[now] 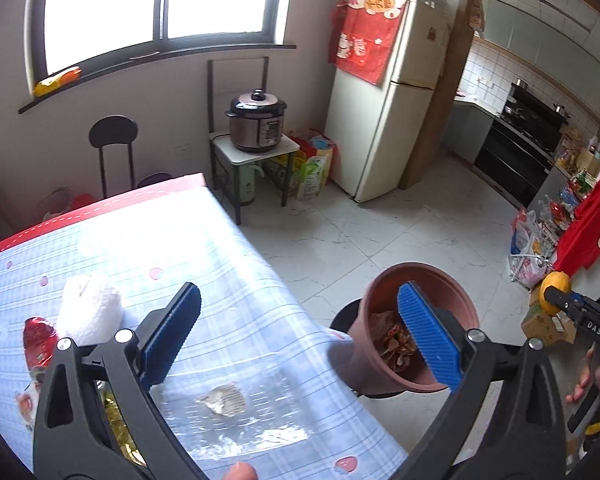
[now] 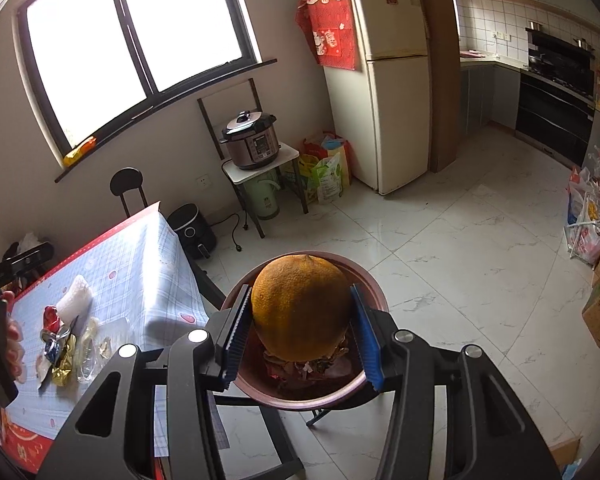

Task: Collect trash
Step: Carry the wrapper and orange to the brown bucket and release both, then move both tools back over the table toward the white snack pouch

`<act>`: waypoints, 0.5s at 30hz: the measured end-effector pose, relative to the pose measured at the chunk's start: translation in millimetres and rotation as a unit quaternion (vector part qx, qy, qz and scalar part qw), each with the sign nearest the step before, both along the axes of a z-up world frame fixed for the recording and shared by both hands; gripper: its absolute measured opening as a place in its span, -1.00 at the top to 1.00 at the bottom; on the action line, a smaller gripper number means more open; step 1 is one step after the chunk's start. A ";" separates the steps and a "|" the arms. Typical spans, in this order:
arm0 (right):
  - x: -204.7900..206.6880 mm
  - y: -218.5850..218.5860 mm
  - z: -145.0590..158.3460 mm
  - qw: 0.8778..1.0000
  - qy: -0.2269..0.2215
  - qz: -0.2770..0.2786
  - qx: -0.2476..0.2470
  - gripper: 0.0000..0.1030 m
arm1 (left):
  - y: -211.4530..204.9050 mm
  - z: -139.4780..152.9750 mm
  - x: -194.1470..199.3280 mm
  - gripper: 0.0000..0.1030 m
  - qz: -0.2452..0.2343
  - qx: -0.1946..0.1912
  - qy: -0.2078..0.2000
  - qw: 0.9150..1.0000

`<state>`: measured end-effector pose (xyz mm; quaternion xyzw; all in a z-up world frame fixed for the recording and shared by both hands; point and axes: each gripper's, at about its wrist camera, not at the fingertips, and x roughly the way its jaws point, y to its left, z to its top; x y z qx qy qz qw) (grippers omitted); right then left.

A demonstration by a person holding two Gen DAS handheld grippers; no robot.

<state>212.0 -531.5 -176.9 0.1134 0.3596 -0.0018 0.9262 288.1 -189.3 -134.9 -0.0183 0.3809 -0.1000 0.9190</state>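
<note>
My right gripper (image 2: 298,322) is shut on an orange (image 2: 300,312) and holds it right above a brown pot (image 2: 374,300) with dry scraps inside. In the left wrist view that gripper and the orange (image 1: 556,286) are at the far right, to the right of the pot (image 1: 416,276). My left gripper (image 1: 300,336) is open and empty above the table's right edge, over a clear wrapper with a crumpled scrap (image 1: 224,398). A white wad (image 1: 88,308), a red wrapper (image 1: 40,340), gold foil (image 1: 120,432) and a crushed can (image 2: 54,346) lie on the blue checked tablecloth (image 1: 148,240).
The pot stands on a black stool (image 2: 260,412) beside the table. A chair (image 1: 114,148), a pressure cooker (image 1: 256,124) on a small stand, bags, a fridge (image 1: 384,96) and an air fryer (image 2: 192,232) line the far wall. Bags and boxes (image 2: 596,240) sit at the right.
</note>
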 end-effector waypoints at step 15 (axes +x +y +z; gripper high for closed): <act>1.5 50.5 54.2 0.997 -0.048 -0.007 -0.054 -0.90 | 99.1 10.9 -47.6 -0.89 0.071 0.019 -0.031 0.997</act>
